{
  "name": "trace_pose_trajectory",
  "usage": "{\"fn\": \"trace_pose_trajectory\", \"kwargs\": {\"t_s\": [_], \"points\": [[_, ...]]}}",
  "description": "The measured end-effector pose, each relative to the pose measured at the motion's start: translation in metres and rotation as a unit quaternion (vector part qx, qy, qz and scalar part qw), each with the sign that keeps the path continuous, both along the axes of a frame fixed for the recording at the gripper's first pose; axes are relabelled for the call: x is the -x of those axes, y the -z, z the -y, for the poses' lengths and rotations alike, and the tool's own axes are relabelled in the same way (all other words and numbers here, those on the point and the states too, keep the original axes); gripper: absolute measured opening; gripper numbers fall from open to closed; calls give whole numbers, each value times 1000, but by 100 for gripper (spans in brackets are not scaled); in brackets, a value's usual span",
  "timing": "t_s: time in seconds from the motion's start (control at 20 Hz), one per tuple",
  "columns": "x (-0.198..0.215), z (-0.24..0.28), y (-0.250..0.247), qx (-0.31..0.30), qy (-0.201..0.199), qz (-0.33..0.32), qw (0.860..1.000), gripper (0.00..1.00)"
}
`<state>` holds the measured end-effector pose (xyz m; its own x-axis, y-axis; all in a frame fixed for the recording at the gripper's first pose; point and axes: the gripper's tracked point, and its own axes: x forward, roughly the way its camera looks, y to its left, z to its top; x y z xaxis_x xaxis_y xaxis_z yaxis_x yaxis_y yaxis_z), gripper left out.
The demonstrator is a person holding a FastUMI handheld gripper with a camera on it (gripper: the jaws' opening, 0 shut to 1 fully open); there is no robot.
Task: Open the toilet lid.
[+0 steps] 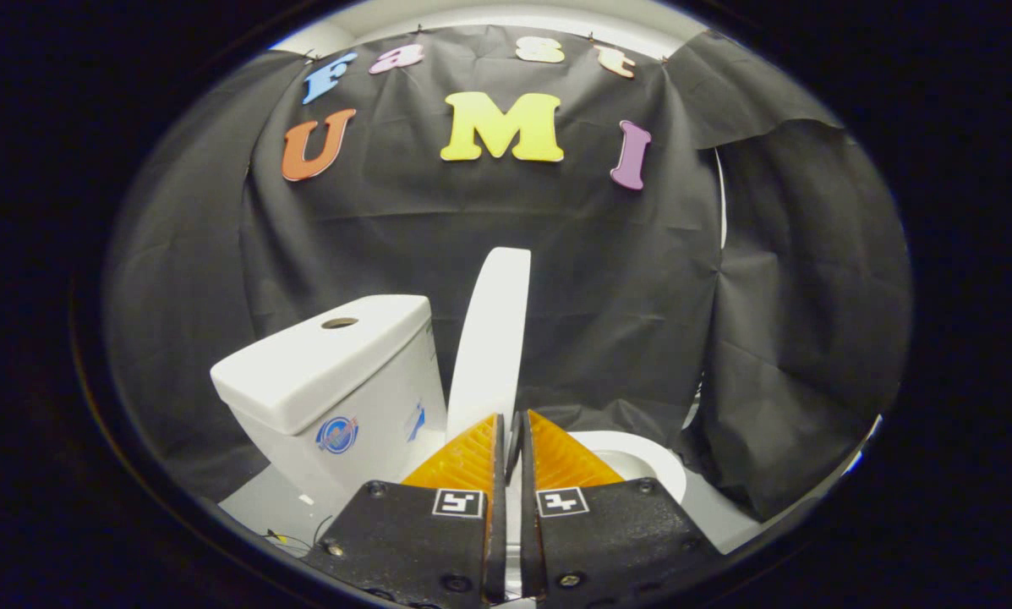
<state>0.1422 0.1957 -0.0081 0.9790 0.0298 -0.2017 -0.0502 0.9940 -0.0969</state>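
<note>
black cloth hangs behind the toilet tank [328, 364]. the lid [493, 338] stands up, maybe pinched by the nearly closed gripper [510, 423] lifting it.

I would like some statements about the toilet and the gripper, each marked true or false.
1. The toilet lid stands raised, nearly upright. True.
2. The gripper is wide open. False: its fingers are almost together, with the lid's lower edge at the narrow gap between them.
3. The tank has a round hole on top. True.
4. The seat is raised too. False: it lies down over the bowl.
</note>
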Motion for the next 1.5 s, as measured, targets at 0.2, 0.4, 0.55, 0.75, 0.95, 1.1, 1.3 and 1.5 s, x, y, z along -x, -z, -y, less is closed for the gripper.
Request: {"fn": "trace_pose_trajectory", "kwargs": {"t_s": [0.2, 0.4, 0.55, 0.75, 0.95, 1.1, 1.3, 1.5], "points": [[1, -11, 1, 19, -5, 8, 1000, 11], [1, -22, 1, 30, -12, 7, 999, 11], [2, -31, 2, 38, -19, 4, 999, 11], [3, -47, 5, 52, -31, 2, 998, 12], [2, -63, 8, 70, -45, 5, 997, 12], [1, -74, 13, 81, -55, 4, 995, 12], [1, -86, 14, 96, -50, 0, 994, 12], [2, -96, 15, 141, -56, -2, 988, 12]]}}
